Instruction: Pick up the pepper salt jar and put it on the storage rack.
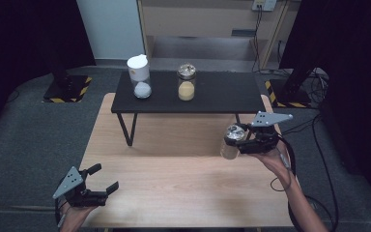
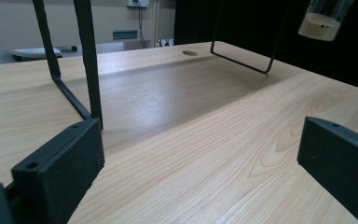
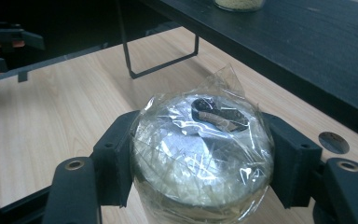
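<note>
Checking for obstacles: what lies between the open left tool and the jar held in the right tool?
Only bare tabletop. In the high view nothing sits between the left tool and the wrapped jar in the right tool.

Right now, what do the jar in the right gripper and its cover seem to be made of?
The jar, held in the right gripper, looks like clear glass or hard plastic: a pale base shows through its wall in the left gripper view. Its cover looks like thin clear plastic film, crinkled and glossy with sharp creases, stretched over a silvery, probably metal, lid.
</note>
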A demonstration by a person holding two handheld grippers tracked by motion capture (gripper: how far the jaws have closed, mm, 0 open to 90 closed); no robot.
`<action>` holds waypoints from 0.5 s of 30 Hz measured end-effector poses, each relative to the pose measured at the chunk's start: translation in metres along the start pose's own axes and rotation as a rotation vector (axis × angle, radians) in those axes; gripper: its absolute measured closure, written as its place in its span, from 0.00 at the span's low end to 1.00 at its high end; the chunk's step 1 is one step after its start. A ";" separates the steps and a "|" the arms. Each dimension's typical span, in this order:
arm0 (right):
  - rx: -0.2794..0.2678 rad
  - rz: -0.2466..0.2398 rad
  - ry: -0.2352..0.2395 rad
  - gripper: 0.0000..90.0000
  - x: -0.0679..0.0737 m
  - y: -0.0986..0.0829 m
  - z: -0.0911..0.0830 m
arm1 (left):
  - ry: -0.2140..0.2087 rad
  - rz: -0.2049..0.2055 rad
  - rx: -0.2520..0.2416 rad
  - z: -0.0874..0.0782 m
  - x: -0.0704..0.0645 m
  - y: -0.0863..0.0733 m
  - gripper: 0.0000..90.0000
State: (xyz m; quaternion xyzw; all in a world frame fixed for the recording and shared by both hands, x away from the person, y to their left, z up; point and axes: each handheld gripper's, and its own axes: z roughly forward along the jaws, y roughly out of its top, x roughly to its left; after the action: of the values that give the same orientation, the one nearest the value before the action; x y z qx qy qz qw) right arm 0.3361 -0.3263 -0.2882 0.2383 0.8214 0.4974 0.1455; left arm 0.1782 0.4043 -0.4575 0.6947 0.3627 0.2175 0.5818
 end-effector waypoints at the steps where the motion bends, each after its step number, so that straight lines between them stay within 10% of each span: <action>1: 0.002 -0.005 0.004 0.39 0.000 0.003 0.000 | 0.000 0.001 0.001 0.000 0.000 0.000 0.00; 15: 0.024 -0.031 0.045 0.39 -0.008 0.033 -0.007 | -0.001 -0.002 0.000 0.000 0.000 0.000 0.00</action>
State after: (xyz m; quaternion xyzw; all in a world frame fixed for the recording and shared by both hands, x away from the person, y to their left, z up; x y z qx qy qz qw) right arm 0.3472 -0.3227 -0.2552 0.2162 0.8340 0.4904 0.1316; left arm 0.1786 0.4044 -0.4577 0.6945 0.3634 0.2166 0.5820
